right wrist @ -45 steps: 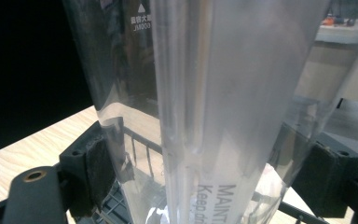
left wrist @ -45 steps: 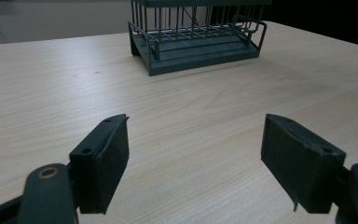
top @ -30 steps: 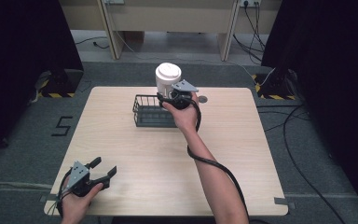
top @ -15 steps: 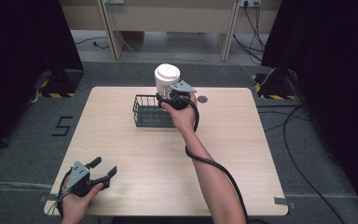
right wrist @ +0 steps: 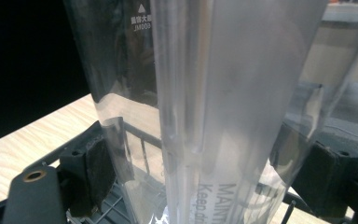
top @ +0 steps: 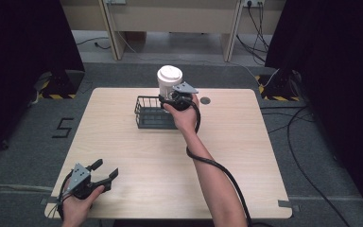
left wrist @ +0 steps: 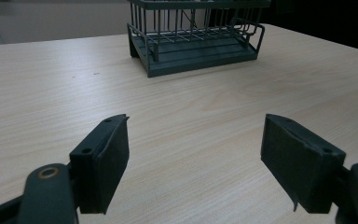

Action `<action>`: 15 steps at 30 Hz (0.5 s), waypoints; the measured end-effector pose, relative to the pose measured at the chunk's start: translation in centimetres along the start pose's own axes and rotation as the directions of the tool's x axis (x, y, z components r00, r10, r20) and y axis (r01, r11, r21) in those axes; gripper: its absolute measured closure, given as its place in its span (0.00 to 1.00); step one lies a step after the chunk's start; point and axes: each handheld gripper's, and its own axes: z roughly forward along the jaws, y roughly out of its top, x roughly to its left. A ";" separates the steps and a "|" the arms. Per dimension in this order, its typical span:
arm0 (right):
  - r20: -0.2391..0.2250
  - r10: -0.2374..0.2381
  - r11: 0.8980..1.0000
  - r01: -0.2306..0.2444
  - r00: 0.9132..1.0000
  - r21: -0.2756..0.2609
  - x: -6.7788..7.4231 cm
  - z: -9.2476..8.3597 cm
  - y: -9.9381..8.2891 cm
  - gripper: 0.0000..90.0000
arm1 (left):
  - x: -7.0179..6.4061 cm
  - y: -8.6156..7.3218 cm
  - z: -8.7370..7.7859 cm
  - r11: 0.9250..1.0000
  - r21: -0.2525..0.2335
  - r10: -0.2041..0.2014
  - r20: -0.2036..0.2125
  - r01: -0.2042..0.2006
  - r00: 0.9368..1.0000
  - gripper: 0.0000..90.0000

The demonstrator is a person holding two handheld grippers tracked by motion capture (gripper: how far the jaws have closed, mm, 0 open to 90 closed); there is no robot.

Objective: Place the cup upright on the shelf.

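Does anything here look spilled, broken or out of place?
Nothing stands out. The clear jar with a white lid is held upright in the right gripper at the wire basket. The left gripper is open near the table's front corner. Nothing looks spilled.

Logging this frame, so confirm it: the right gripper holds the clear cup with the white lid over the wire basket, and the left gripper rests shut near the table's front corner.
One detail is wrong: the left gripper is open, not shut. The left gripper view shows its jaws wide apart with bare table between them. The rest stands: the right gripper holds the clear cup over the wire basket.
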 end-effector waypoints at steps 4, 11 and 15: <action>0.001 -0.017 1.000 0.017 1.000 0.016 0.1 0.2 -0.4 0.21 | 0.0 0.0 0.0 1.000 0.000 0.001 0.002 -0.001 1.000 0.26; 0.003 -0.023 0.999 0.023 1.000 0.032 0.2 0.4 -0.9 0.21 | 0.0 0.0 0.0 1.000 -0.001 0.000 0.003 0.000 1.000 0.26; 0.005 -0.027 0.999 0.027 1.000 0.046 0.2 0.6 -1.2 0.21 | 0.0 0.0 0.0 1.000 -0.001 0.001 0.005 -0.001 1.000 0.26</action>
